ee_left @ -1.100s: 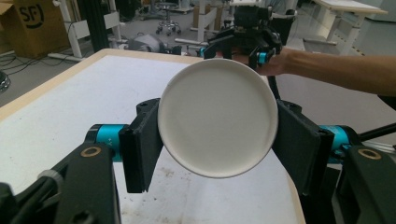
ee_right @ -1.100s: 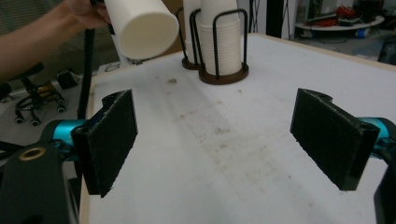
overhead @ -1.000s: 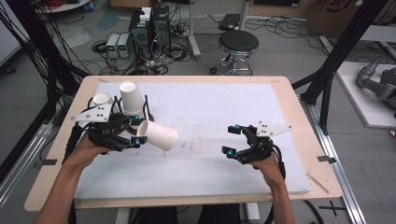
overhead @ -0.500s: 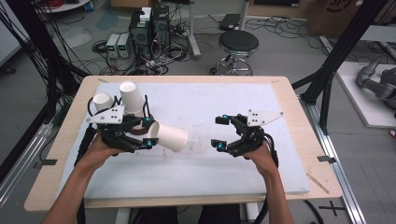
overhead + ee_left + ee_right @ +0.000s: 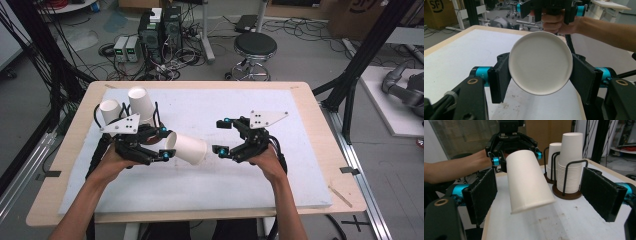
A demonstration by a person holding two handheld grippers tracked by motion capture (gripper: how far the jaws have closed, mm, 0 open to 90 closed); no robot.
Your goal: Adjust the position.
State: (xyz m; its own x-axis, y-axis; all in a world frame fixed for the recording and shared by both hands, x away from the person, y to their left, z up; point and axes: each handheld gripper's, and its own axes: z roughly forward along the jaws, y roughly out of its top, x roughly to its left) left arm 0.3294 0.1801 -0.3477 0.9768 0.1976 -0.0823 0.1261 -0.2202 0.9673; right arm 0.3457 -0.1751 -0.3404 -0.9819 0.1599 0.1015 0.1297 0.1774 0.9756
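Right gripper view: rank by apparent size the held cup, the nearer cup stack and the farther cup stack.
1. The held cup looks largest, though it is closest to the camera, so true size is unsure.
2. The nearer cup stack.
3. The farther cup stack, partly hidden behind the nearer one.

Your left tongs (image 5: pixel 163 142) hold a cup (image 5: pixel 186 148) sideways above the counter (image 5: pixel 300 180), between both tongs. Your right tongs (image 5: pixel 222 135) sit just right of it. Two cup stacks (image 5: pixel 140 103) stand behind-left.
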